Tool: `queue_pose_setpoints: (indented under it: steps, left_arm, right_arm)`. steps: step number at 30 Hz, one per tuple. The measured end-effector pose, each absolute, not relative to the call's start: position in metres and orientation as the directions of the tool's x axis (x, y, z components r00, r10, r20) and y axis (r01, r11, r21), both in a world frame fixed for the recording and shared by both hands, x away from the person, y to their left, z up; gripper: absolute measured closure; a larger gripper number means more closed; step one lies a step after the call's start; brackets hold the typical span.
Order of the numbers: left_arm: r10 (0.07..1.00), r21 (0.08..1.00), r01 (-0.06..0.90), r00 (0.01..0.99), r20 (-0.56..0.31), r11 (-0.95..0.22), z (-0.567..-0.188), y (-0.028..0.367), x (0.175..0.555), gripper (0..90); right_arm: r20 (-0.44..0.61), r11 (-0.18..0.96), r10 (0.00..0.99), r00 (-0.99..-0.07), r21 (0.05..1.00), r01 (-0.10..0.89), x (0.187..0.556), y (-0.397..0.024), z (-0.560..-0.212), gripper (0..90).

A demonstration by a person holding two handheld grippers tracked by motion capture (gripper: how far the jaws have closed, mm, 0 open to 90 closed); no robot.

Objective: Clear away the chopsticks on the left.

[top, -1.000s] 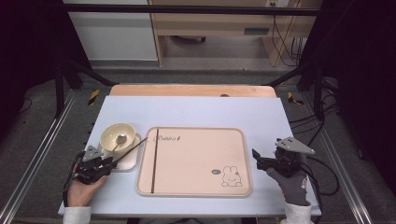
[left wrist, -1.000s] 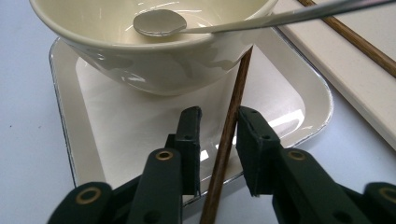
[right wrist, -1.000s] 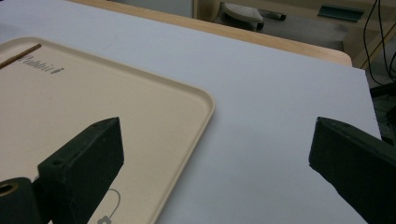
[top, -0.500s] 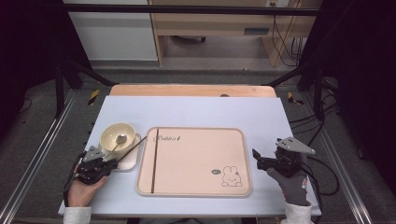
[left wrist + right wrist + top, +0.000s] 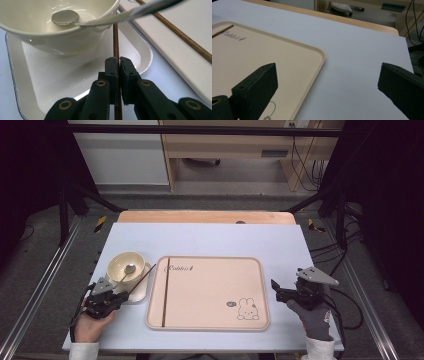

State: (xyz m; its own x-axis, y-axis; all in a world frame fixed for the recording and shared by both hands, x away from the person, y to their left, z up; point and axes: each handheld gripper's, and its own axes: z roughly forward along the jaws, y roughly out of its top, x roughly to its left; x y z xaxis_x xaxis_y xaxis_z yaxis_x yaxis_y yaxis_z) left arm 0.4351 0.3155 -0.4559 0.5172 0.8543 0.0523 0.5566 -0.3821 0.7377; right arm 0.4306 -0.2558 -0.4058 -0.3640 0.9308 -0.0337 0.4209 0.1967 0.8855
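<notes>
Where the bowl [image 5: 126, 265] sits, spoon [image 5: 65, 17] inside, on dish [image 5: 30, 65]

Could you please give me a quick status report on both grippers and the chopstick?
Left gripper just closed, shut on the chopstick lying over the small plate. Right gripper open, holding nothing, beside the tray. Spoon handle crosses above chopstick.

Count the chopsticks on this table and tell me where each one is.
2. One chopstick lies across the small plate beside the bowl, pinched between the left gripper jaws. The other chopstick lies along the left side of the beige tray.
</notes>
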Motion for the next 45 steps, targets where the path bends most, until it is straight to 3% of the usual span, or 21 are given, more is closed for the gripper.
queue_pose_setpoints:
  steps: [29, 45]
  left_arm:
    - [0.865, 0.785, 0.512, 0.498, 0.060, -0.349, -0.436, 0.276, 0.413, 84.9]
    - [0.886, 0.836, 0.470, 0.462, 0.041, -0.284, -0.434, 0.229, 0.405, 84.9]
  right_arm:
    - [-0.029, 0.185, 0.935, -0.353, 0.890, 0.416, 0.429, -0.260, -0.404, 2.5]
    - [-0.031, 0.182, 0.937, -0.349, 0.893, 0.411, 0.428, -0.262, -0.402, 2.5]
